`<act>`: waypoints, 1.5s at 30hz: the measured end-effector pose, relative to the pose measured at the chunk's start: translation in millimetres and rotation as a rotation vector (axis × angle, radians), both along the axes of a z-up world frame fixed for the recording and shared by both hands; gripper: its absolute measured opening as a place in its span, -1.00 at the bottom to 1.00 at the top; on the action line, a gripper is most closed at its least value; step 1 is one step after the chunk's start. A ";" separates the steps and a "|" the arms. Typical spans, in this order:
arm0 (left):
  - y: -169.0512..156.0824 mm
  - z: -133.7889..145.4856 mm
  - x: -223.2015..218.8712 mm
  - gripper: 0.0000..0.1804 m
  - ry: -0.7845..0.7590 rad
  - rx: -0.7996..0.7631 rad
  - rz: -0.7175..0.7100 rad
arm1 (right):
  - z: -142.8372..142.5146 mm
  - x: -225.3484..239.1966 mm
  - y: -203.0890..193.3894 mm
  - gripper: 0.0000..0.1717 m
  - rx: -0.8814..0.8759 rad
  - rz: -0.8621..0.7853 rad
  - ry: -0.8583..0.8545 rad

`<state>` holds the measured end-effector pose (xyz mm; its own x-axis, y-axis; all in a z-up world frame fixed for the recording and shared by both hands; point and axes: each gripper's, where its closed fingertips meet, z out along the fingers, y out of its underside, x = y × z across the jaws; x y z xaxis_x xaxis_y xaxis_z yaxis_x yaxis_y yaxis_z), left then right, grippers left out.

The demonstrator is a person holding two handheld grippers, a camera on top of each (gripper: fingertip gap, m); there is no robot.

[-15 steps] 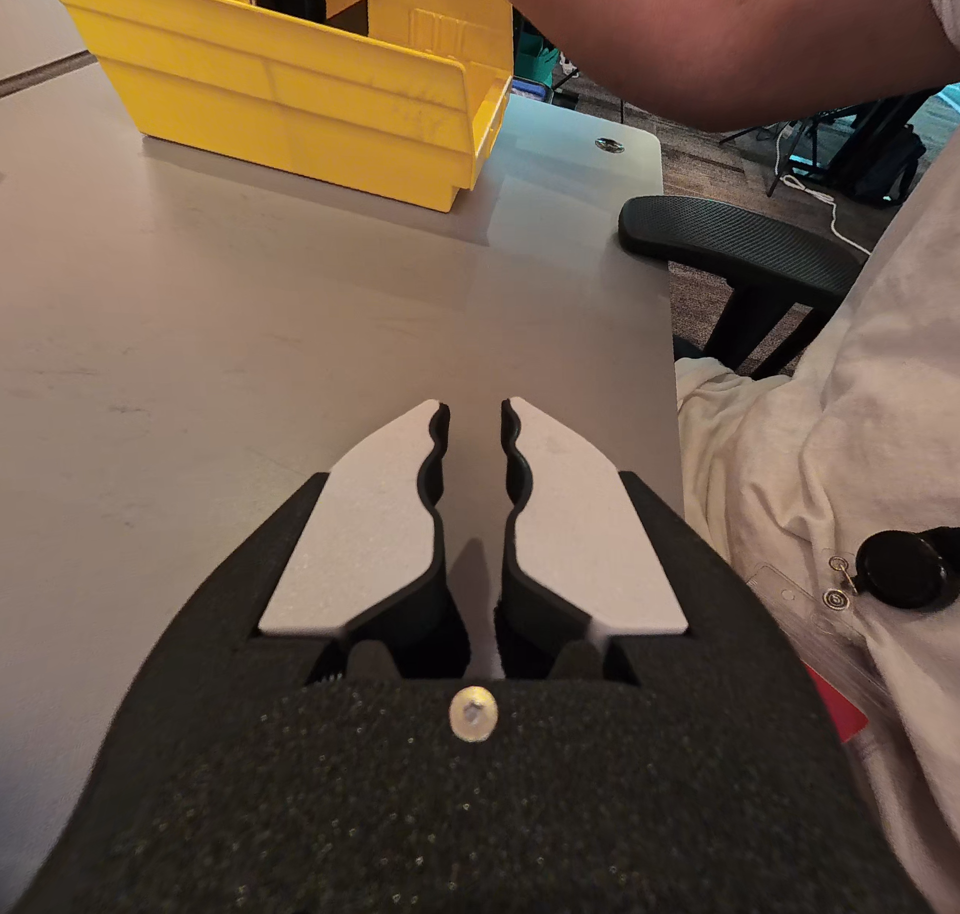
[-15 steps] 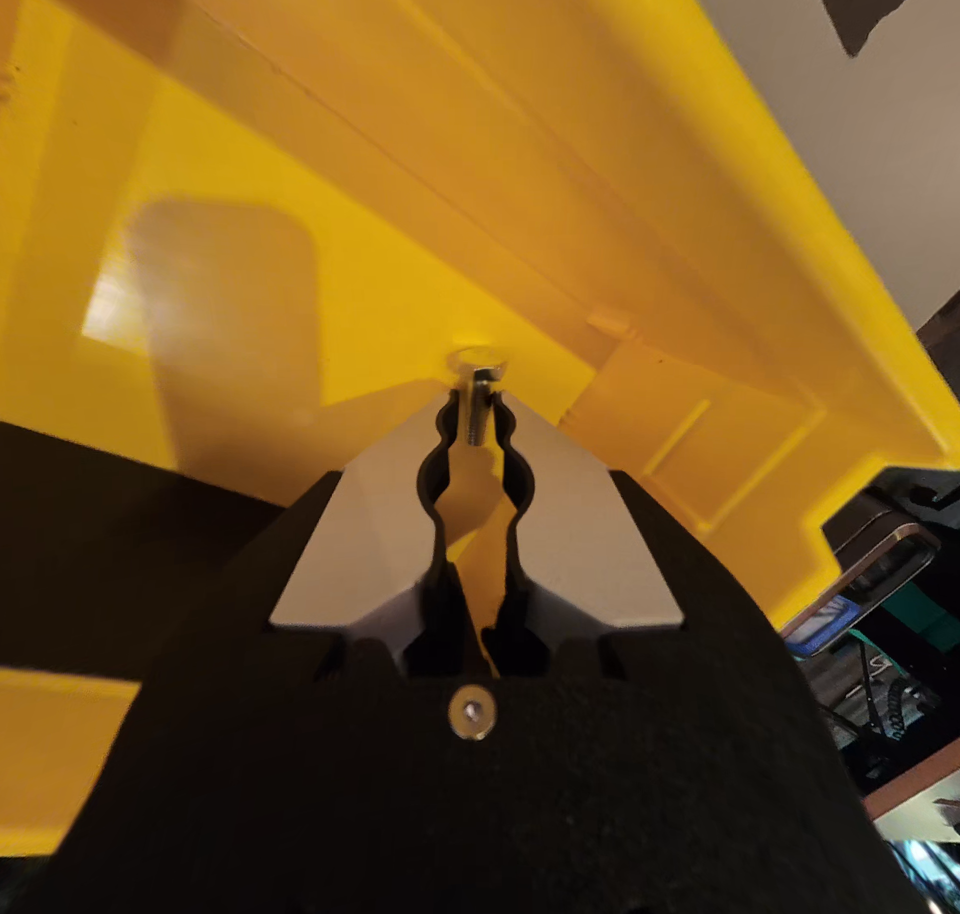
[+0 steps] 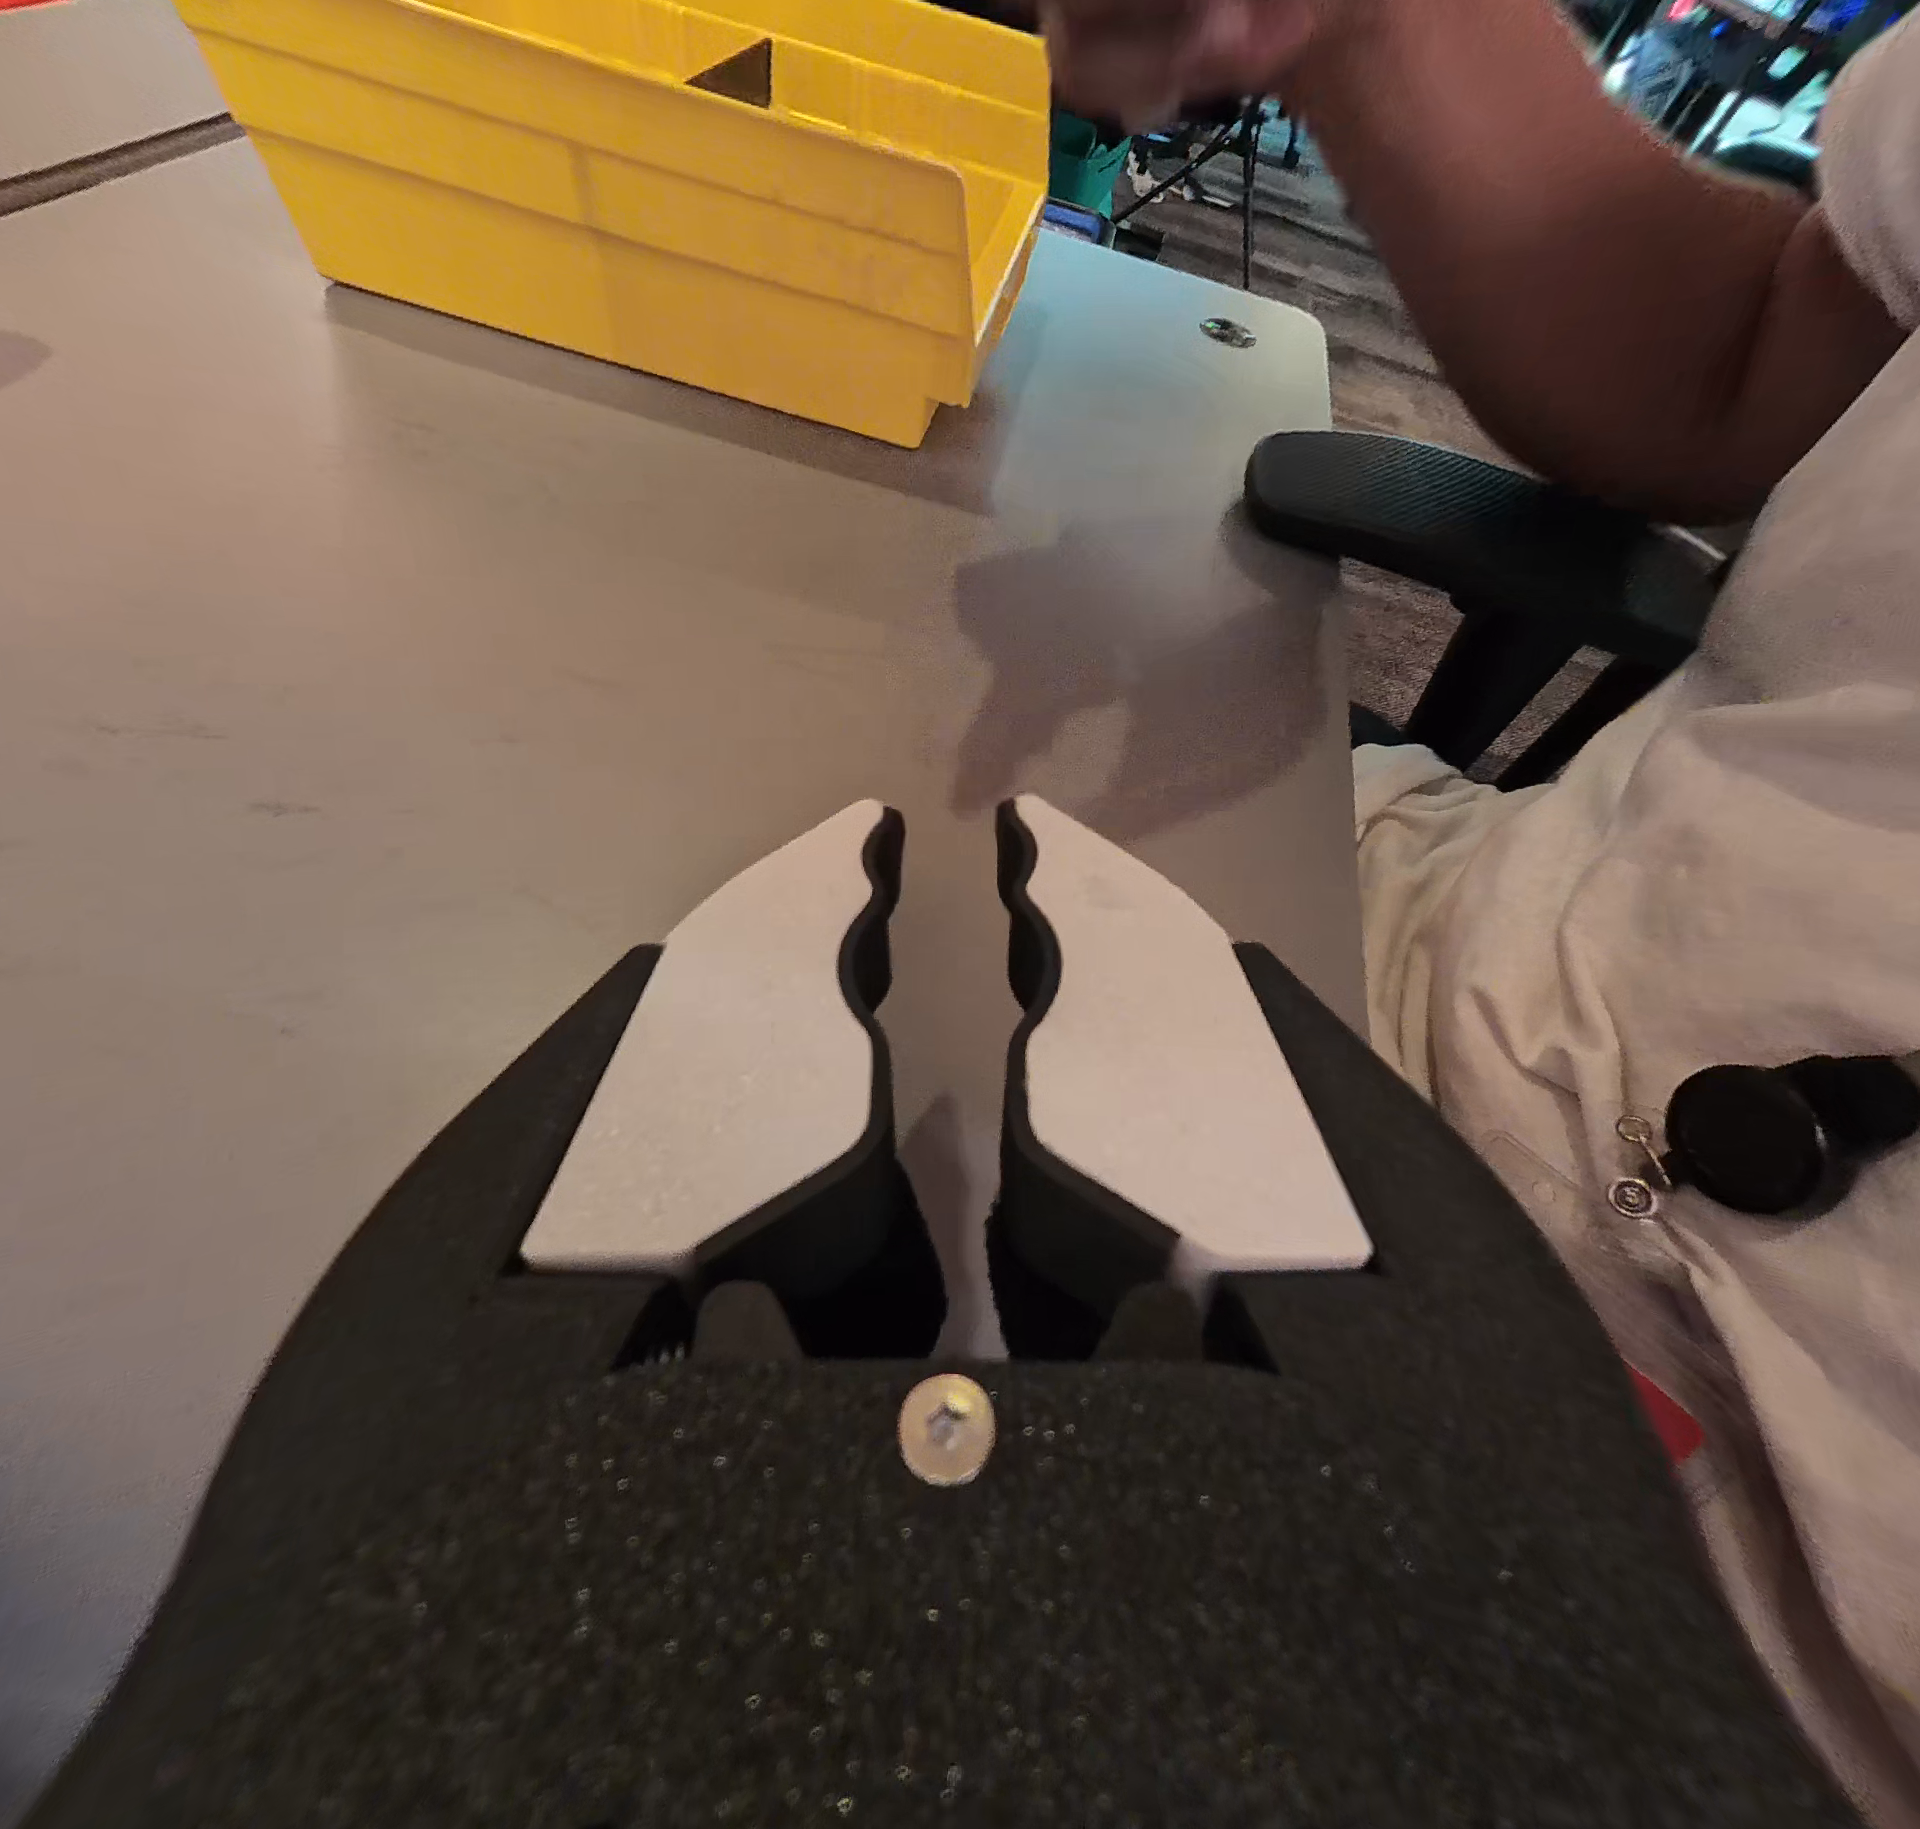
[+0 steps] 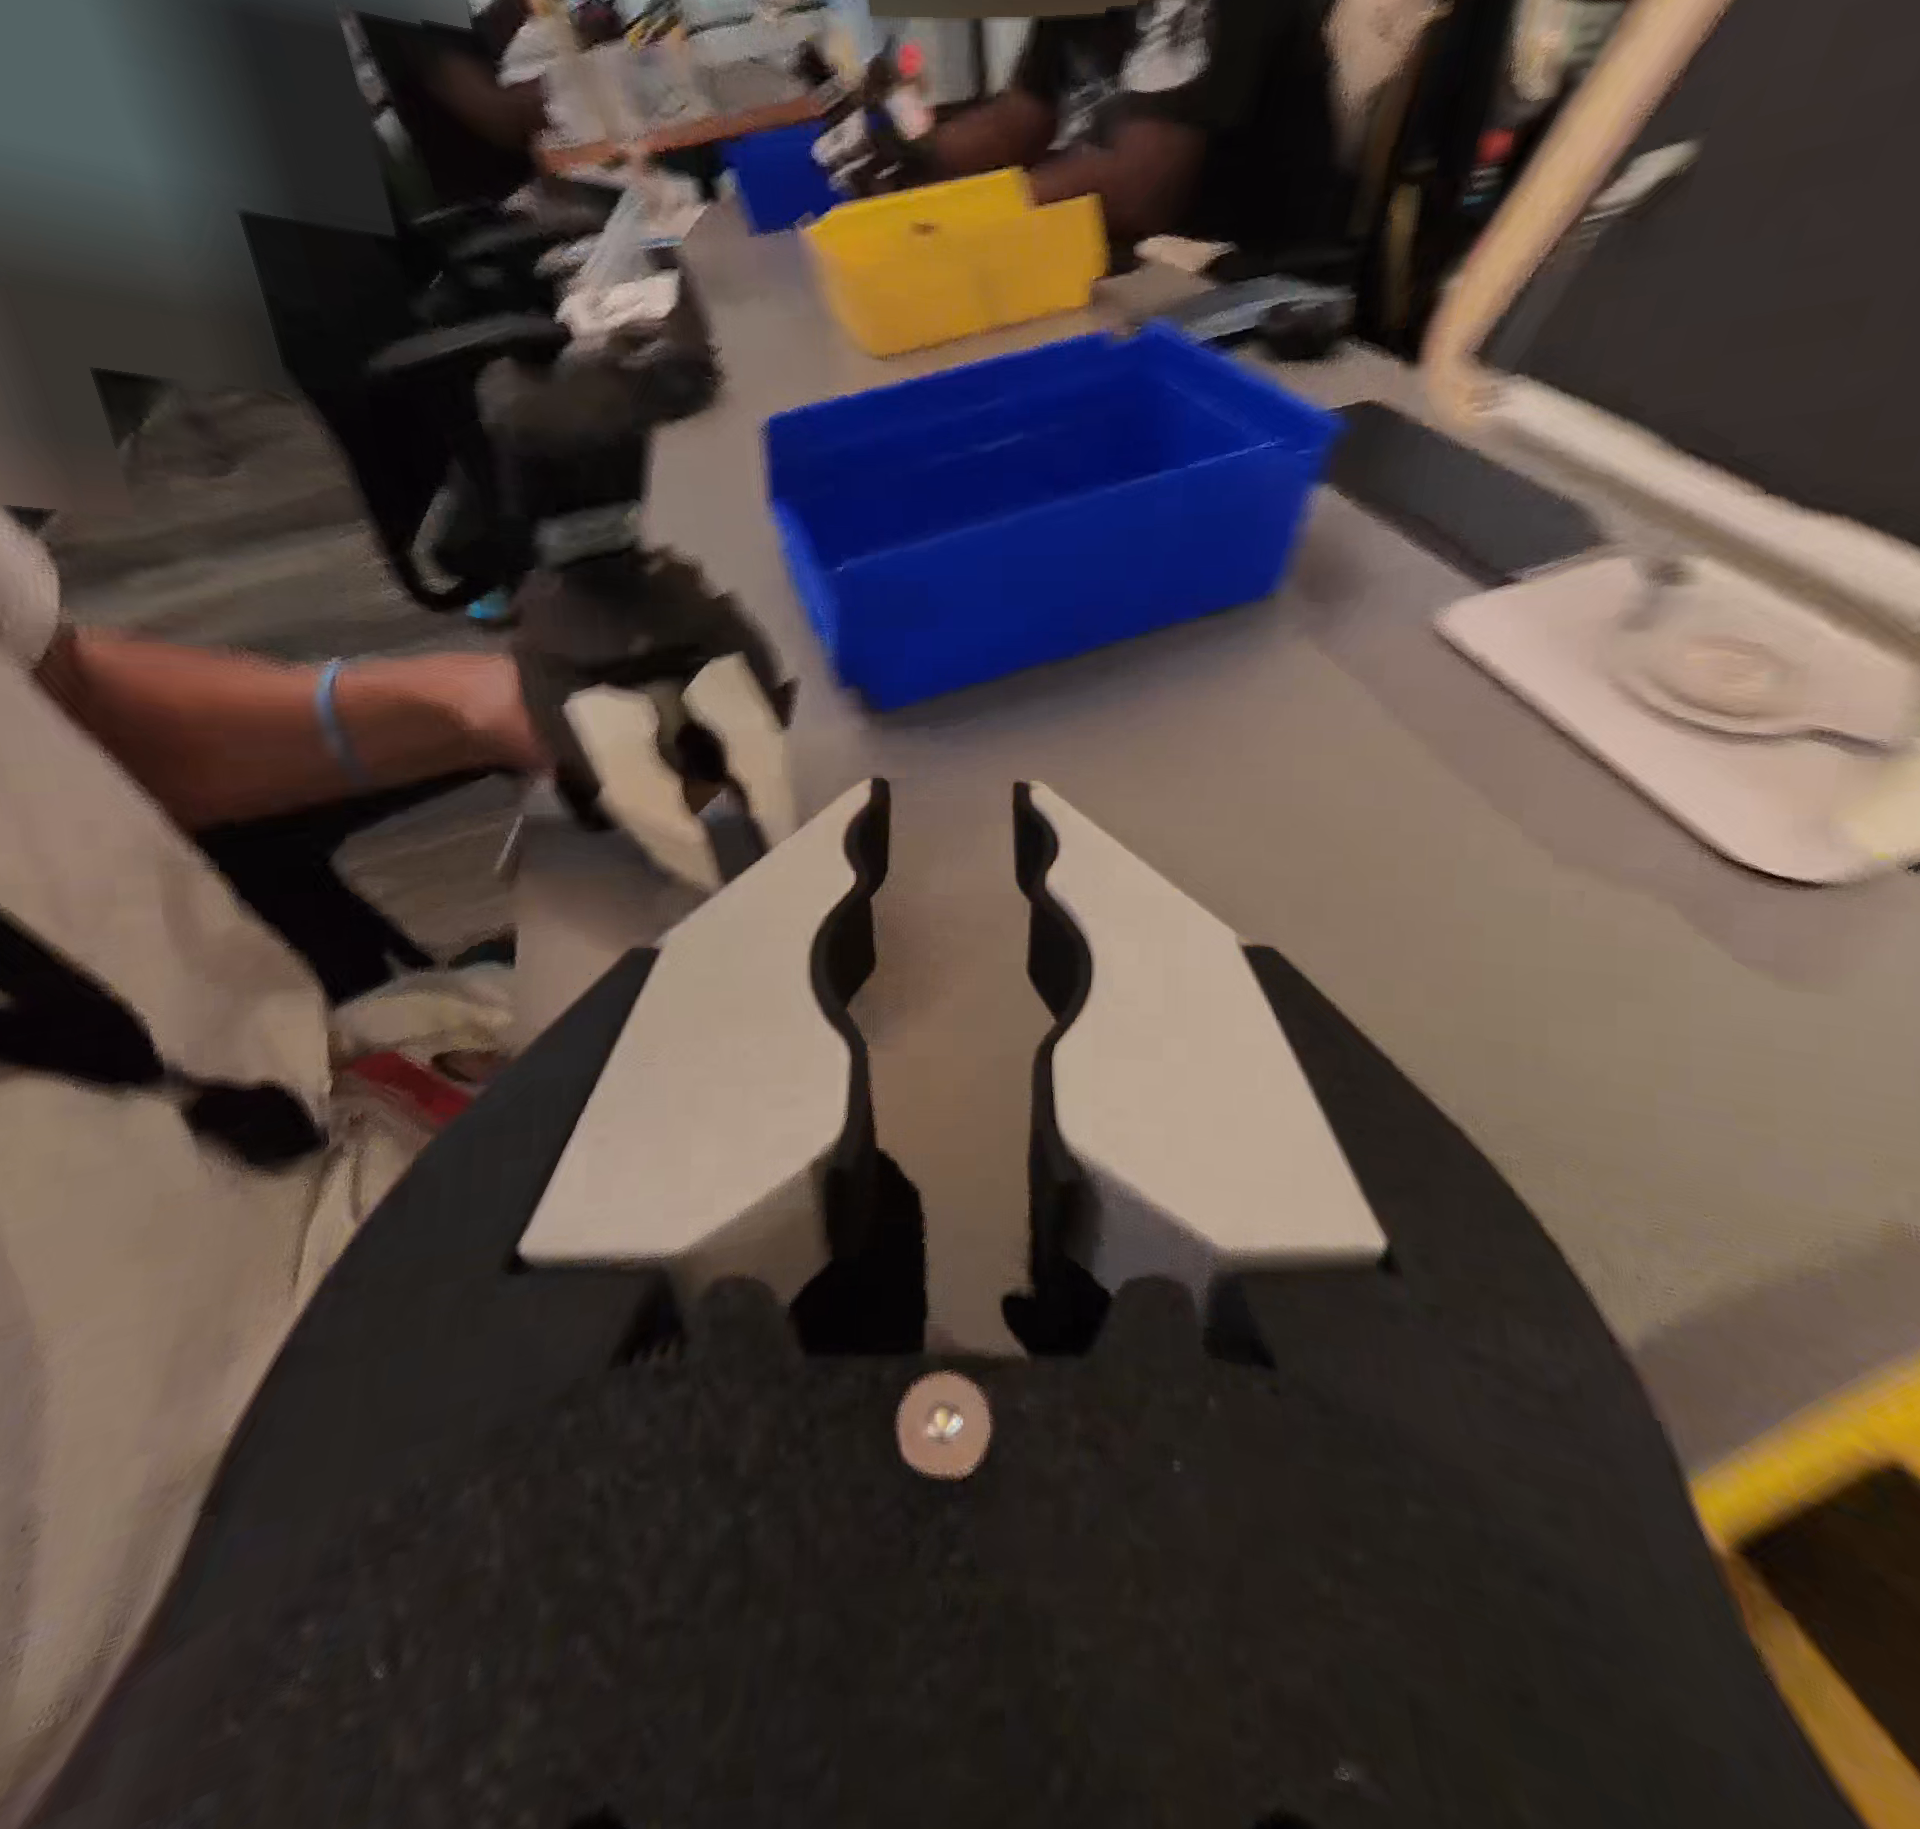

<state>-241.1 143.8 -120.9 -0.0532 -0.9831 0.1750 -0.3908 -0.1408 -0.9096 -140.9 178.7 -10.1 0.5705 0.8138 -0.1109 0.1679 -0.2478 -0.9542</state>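
We see both grippers w/ jaws part-open, nothing held: left gripper above bare grey table, yellow bin well ahead; right gripper facing blue bin

Both cams ride low over the grey matte table. Left one faces the yellow plastic bin at the far edge; right one looks down the table toward a blue plastic bin. Table's the overlap.
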 end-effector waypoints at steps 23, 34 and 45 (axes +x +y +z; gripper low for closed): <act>224.4 53.6 -161.0 -0.69 0.093 -0.042 0.662 | -116.0 -75.3 -41.5 -0.76 -0.248 0.181 0.092; 348.0 -35.9 -185.5 -0.75 0.447 -0.169 1.003 | -119.4 -71.6 -43.1 -0.76 -0.291 0.198 0.104; 365.1 -61.8 -193.2 -0.83 0.698 -0.029 1.100 | -123.0 -66.8 -47.5 -0.76 -0.304 0.204 0.086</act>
